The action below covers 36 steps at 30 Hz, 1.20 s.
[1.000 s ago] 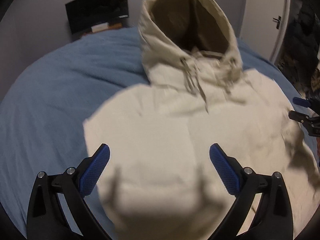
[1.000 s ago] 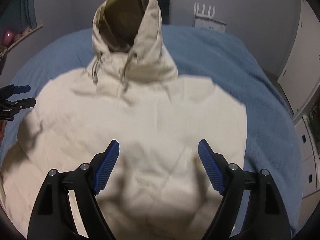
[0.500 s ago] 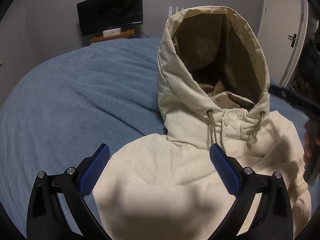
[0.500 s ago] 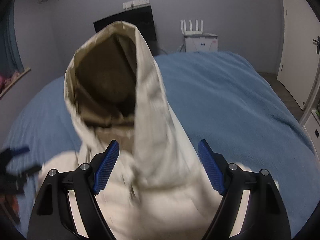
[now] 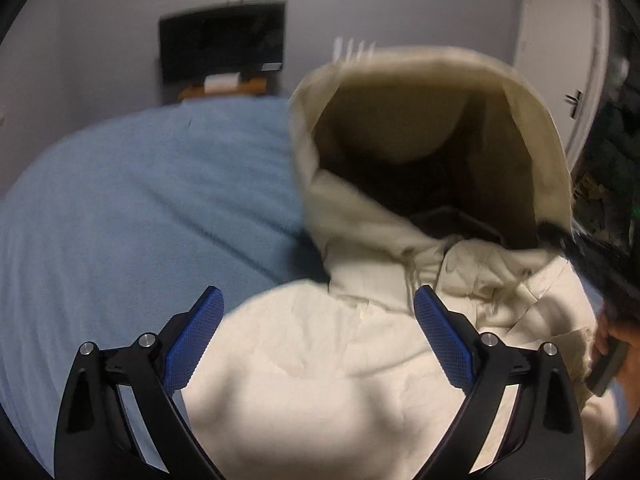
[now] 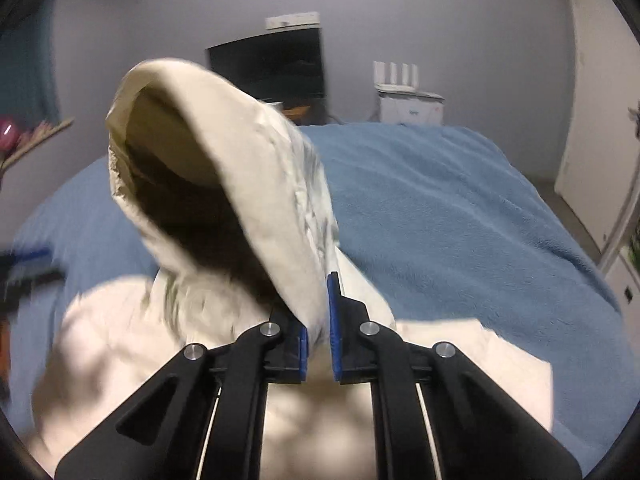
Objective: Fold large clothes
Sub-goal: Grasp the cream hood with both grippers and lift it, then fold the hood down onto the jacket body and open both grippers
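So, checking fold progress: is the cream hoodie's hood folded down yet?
No. The cream hoodie's hood stands open; right gripper pinches its edge.

Blurred: hood (image 5: 400, 92) rim, television (image 5: 222, 46). Cut off at frame bottom: hoodie body (image 6: 320, 432). Smeared beyond telling (far left, wrist view): left gripper (image 6: 28, 272).

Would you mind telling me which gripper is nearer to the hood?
Right. The right gripper is shut on the hood edge; the left gripper is open over the jacket body, short of it.
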Available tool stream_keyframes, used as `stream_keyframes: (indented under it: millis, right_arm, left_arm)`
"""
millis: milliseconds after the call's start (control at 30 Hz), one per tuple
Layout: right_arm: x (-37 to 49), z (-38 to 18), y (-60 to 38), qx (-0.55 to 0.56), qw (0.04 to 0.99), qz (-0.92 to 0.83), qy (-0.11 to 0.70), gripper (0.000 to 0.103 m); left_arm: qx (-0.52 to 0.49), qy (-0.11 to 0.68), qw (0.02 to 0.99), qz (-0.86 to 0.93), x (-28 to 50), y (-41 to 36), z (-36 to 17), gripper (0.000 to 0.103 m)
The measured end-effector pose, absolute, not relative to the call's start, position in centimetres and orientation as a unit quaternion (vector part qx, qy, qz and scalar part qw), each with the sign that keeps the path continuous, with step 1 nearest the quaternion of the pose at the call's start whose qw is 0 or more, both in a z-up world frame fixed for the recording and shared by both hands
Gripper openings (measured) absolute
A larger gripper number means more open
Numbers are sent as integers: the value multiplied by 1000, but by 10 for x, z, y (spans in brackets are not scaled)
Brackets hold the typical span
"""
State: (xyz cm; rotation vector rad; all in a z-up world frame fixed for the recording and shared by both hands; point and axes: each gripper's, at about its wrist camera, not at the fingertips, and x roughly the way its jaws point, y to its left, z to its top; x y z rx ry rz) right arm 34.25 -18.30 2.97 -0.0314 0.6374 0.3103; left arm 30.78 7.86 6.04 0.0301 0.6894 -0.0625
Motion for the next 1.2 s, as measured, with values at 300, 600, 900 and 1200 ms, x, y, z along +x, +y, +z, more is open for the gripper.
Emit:
stream_keyframes:
  millis: [300, 600, 900, 1200]
  right_arm:
    - [281, 11, -184, -90, 934, 183, 294, 7]
    - [242, 12, -211, -105, 926, 251, 263, 6]
    - [246, -28, -185, -124, 901, 252, 329, 7]
    - [244, -22, -186, -100, 903, 243, 341, 7]
  left_arm:
    - [207, 322, 924, -24, 306, 18, 44, 16]
    - [153, 326, 926, -112, 210, 9, 47, 15]
    - [120, 378, 911, -108, 240, 33, -28, 29]
    - [94, 353, 916, -164, 222, 38, -9, 84]
